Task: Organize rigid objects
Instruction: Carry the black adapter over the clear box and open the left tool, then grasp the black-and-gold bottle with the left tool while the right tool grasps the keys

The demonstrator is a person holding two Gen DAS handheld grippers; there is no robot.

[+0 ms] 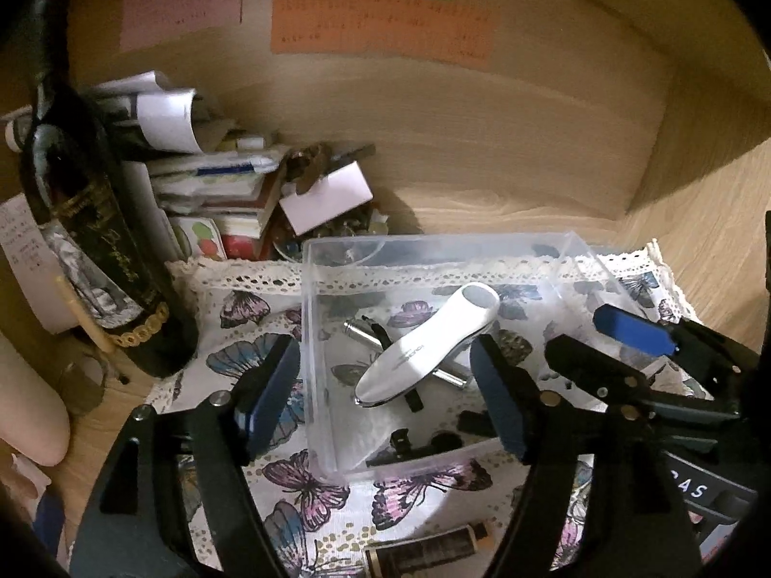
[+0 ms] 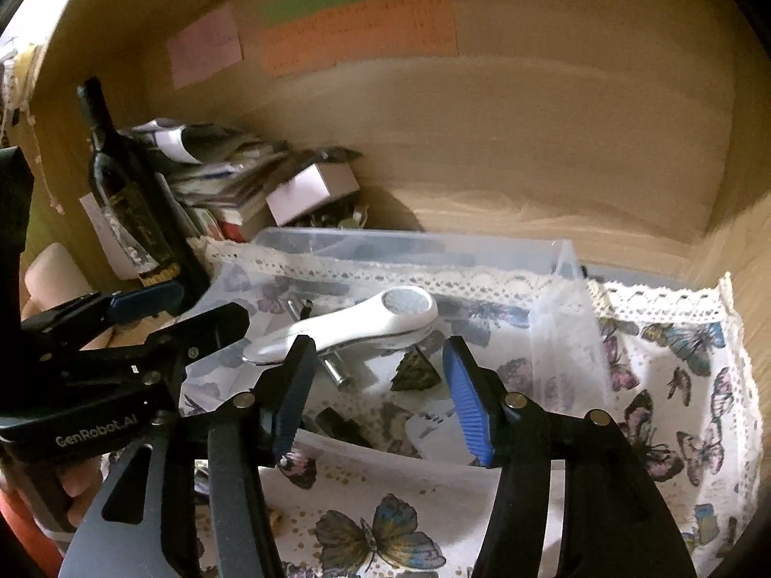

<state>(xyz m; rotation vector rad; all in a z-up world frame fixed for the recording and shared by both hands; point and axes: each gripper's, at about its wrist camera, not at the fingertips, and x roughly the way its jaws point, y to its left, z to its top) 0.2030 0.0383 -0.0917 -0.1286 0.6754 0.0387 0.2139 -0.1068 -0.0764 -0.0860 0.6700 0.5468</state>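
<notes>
A clear plastic box sits on a butterfly cloth. Inside lie a white handheld device, a silver metal cylinder and small black pieces. My left gripper is open, its fingers straddling the box's left wall, empty. My right gripper is open and empty, just over the box's near wall; it also shows at the right of the left wrist view.
A dark wine bottle stands at left beside a pile of papers and small boxes. A small brown bottle lies on the cloth near me. Wooden walls with coloured notes close in the back.
</notes>
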